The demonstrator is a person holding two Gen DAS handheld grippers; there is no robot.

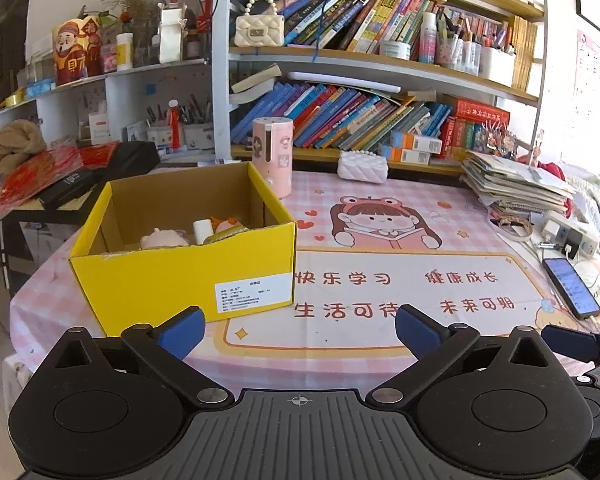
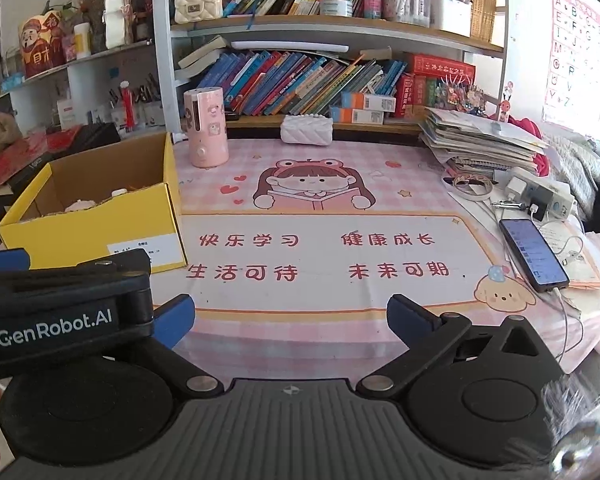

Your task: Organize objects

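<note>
At the far left of the desk sits the yellow cardboard box (image 1: 182, 276), open at the top; inside it lie a pale pink toy (image 1: 162, 238), a small white bottle (image 1: 203, 231) and something orange (image 1: 227, 223), too hidden to name. Just behind the box's right corner stands a pink cylinder-shaped container (image 1: 272, 156), upright on the pink checked desk mat (image 1: 380, 240). Further right, against the shelf, rests a white quilted purse (image 1: 363, 166). At the right edge lie a stack of papers (image 1: 516, 184) and a phone (image 1: 572, 287) on its charging cable.

The left gripper (image 1: 298, 326) hangs over the mat's near edge with its fingers spread wide and nothing between them. The right gripper (image 2: 290, 318) is just as wide and just as empty.

Judging by the filled box and the bare mat centre, this looks like a pause between items, or the end of packing. If more is to go in, the next move calls for reaching well forward to the container or purse.
</note>
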